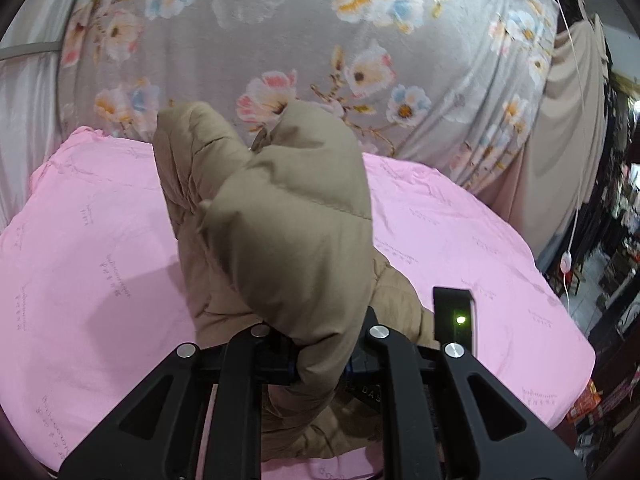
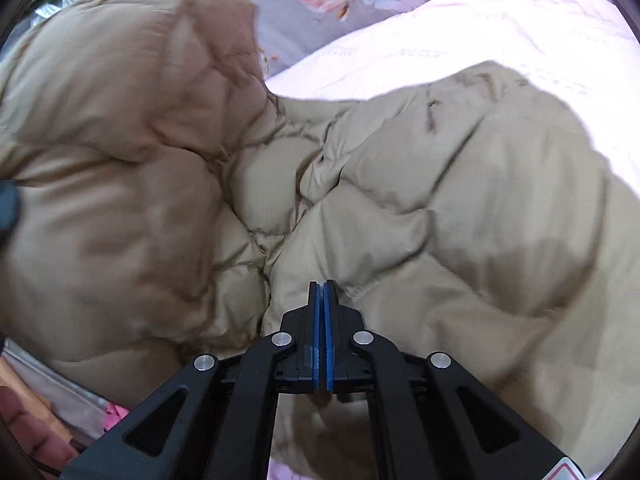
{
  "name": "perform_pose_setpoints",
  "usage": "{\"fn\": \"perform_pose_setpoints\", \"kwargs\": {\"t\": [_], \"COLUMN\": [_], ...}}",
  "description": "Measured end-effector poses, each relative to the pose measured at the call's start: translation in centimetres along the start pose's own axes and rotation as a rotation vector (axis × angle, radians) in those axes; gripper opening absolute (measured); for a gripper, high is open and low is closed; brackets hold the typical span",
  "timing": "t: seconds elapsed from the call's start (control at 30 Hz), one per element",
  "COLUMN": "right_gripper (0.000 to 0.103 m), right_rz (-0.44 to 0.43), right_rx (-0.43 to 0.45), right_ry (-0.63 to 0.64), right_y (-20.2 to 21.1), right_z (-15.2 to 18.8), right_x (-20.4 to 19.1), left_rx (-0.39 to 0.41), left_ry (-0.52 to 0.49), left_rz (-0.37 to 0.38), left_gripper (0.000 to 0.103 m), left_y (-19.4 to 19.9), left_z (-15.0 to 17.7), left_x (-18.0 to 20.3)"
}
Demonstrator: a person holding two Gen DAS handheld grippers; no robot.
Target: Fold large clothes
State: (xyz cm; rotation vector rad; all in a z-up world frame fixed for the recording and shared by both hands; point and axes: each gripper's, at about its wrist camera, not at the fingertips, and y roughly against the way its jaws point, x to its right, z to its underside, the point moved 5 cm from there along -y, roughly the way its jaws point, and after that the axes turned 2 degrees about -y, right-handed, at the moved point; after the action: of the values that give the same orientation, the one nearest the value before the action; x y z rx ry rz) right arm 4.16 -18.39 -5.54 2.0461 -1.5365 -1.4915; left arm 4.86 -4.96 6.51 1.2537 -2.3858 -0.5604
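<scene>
A tan quilted puffer jacket [image 1: 280, 216] is the garment. In the left wrist view a puffy part of it stands up between the jaws of my left gripper [image 1: 320, 360], which is shut on it and holds it above the pink bed cover [image 1: 88, 264]; the fingertips are hidden by the fabric. In the right wrist view the jacket [image 2: 400, 208] fills most of the frame, rumpled on the cover. My right gripper [image 2: 320, 292] has its blue pads [image 2: 329, 332] pressed together just over the jacket; no fabric shows between them.
A grey floral sheet [image 1: 304, 40] lies behind the pink cover. The bed's right edge drops to a cluttered floor [image 1: 600, 280] with a white cable. A beige cloth [image 1: 568, 128] hangs at the right.
</scene>
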Motion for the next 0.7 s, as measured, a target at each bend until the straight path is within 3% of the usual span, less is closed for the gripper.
{"fn": "perform_pose_setpoints", "kwargs": {"t": [0.1, 0.33, 0.57, 0.67, 0.7], "right_gripper": [0.009, 0.009, 0.009, 0.01, 0.016], "right_rz": [0.048, 0.171, 0.289, 0.304, 0.301], "right_rx": [0.056, 0.153, 0.181, 0.193, 0.21], "right_ry": [0.022, -0.001, 0.005, 0.001, 0.0], "right_y": [3.0, 9.0, 11.4, 12.4, 13.0], "right_z": [0.0, 0.7, 1.9, 2.6, 2.7], "right_x": [1.1, 5.3, 8.8, 9.9, 10.1], "left_rx": [-0.043, -0.215, -0.293, -0.296, -0.29], "left_ry": [-0.022, -0.05, -0.123, -0.109, -0.094], "left_rz": [0.039, 0.121, 0.064, 0.054, 0.065], "left_gripper": [0.014, 0.014, 0.017, 0.021, 0.023], "left_y": [-1.8, -8.4, -12.4, -11.8, -10.9], "left_z": [0.7, 3.9, 6.9, 6.8, 6.4], "left_x": [2.0, 7.2, 10.6, 10.7, 10.6]}}
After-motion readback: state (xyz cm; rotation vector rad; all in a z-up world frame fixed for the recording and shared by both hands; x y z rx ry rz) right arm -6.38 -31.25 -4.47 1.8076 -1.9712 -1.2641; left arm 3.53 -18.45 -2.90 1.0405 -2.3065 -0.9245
